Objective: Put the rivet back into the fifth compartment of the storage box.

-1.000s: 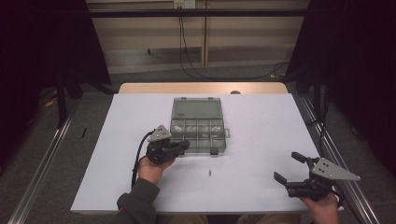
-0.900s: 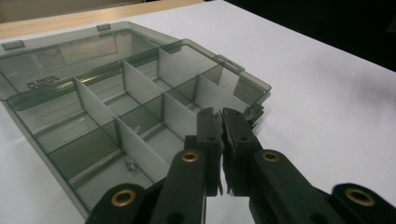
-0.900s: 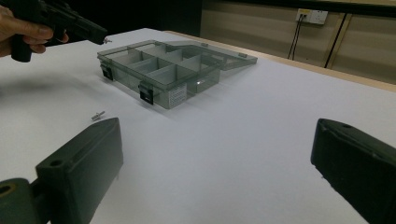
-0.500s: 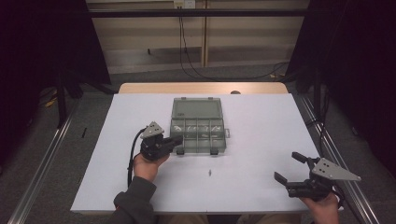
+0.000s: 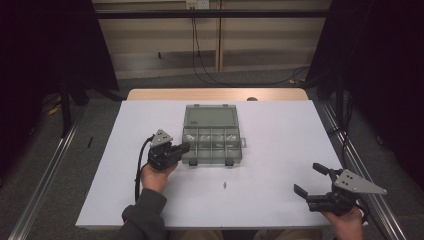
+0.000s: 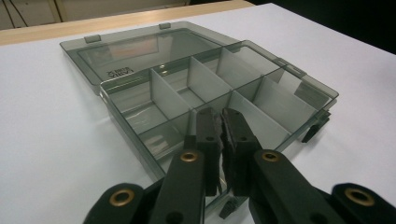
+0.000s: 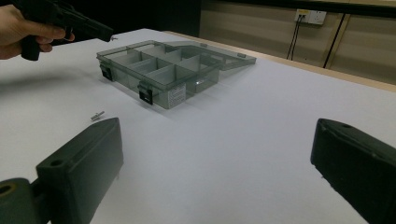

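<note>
Comparing the high view with the pictures from a second before, the left gripper [image 5: 172,152] had drawn back a little from the box [image 5: 212,140] toward the near left, so that its tips sat just at the box's front left corner rather than over the compartments. The box itself lay in the same place on the white table [image 5: 280,150], lid folded flat behind it, with small pale parts in the back row of compartments. A single small screw [image 5: 225,185] lay loose on the table in front of the box, where it had been all along. The right gripper [image 5: 312,180] had not moved; it rested near the front right edge, jaws spread wide with nothing between them.

In the left gripper view, the jaws were pressed nearly together above the front wall of the box [image 6: 205,88]. Whether anything small was pinched between them could not be told; no part was plain to see there.

In the right gripper view, the two jaws stood far apart and bare, and beyond them lay the screw [image 7: 97,115], the box [image 7: 163,70] and the other hand with its closed gripper [image 7: 105,31].

That retreat suggested one drop into a compartment was finished, and the loose screw seemed the likely next pick.
</note>
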Available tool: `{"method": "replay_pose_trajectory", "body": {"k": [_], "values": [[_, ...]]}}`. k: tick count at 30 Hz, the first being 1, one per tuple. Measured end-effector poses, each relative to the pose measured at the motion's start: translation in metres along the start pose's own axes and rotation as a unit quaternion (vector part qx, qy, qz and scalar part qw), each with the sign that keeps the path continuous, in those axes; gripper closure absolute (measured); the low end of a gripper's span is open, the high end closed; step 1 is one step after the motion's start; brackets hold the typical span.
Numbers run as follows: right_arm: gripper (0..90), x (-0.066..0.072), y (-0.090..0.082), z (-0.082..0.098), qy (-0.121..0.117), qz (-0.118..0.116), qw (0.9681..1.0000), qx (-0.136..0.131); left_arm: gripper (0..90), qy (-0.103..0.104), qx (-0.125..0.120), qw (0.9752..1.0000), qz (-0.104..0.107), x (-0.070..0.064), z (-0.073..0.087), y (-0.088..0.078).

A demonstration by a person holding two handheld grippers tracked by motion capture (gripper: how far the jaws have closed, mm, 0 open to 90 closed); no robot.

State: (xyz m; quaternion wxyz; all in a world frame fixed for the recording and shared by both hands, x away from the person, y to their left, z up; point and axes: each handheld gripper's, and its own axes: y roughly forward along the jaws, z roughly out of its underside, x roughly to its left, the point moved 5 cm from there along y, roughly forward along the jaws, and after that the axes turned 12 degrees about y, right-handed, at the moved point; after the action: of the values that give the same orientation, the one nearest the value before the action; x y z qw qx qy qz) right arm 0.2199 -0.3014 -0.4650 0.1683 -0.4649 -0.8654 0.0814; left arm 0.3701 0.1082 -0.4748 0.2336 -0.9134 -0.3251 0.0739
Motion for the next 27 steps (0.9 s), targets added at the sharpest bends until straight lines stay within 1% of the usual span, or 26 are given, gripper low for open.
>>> {"method": "replay_pose_trajectory", "body": {"k": [2,3,8,10,11,14,16,17,23,25,26,27], "values": [[2.3,0.0,0.0,0.0,0.0,0.0,1.0,0.0,86.3,0.003,0.003,1.0,-0.003,0.001,0.001,0.001],[2.3,0.0,0.0,0.0,0.0,0.0,1.0,0.0,86.3,-0.001,0.002,1.0,-0.002,0.001,0.001,0.001],[2.4,0.0,0.0,0.0,0.0,-0.001,1.0,0.0,86.1,-0.002,0.004,1.0,-0.005,0.002,0.002,0.004],[2.4,0.0,0.0,0.001,0.0,-0.001,1.0,0.001,85.7,-0.001,0.008,1.0,-0.003,0.001,0.003,0.005],[2.4,0.0,0.0,0.001,0.0,-0.001,1.0,0.001,85.5,0.003,0.011,0.9999,-0.005,0.001,0.004,0.006],[2.4,0.0,-0.001,0.0,0.0,-0.001,1.0,0.001,82.9,0.004,0.009,0.9999,-0.004,0.0,0.003,0.006],[2.4,0.0,-0.001,0.0,0.0,-0.001,1.0,0.0,79.6,0.006,0.008,0.9999,-0.005,-0.001,0.003,0.006],[2.4,0.0,-0.001,0.0,0.0,-0.001,1.0,0.001,79.5,0.005,0.007,0.9999,-0.005,-0.001,0.003,0.006],[2.4,0.0,-0.001,0.0,0.0,-0.001,1.0,0.0,75.3,0.005,-0.004,0.9999,0.01,-0.008,-0.001,0.004],[2.4,0.0,-0.001,0.0,0.0,-0.001,1.0,0.0,74.5,0.003,-0.01,0.9997,0.021,-0.012,-0.003,0.003],[2.4,0.0,-0.001,0.0,0.0,0.0,1.0,0.0,73.6,0.004,-0.014,0.9996,0.024,-0.014,-0.004,0.003],[2.4,0.0,-0.001,0.0,0.0,0.0,1.0,0.0,73.1,0.006,-0.014,0.9995,0.028,-0.016,-0.005,0.003]]}}
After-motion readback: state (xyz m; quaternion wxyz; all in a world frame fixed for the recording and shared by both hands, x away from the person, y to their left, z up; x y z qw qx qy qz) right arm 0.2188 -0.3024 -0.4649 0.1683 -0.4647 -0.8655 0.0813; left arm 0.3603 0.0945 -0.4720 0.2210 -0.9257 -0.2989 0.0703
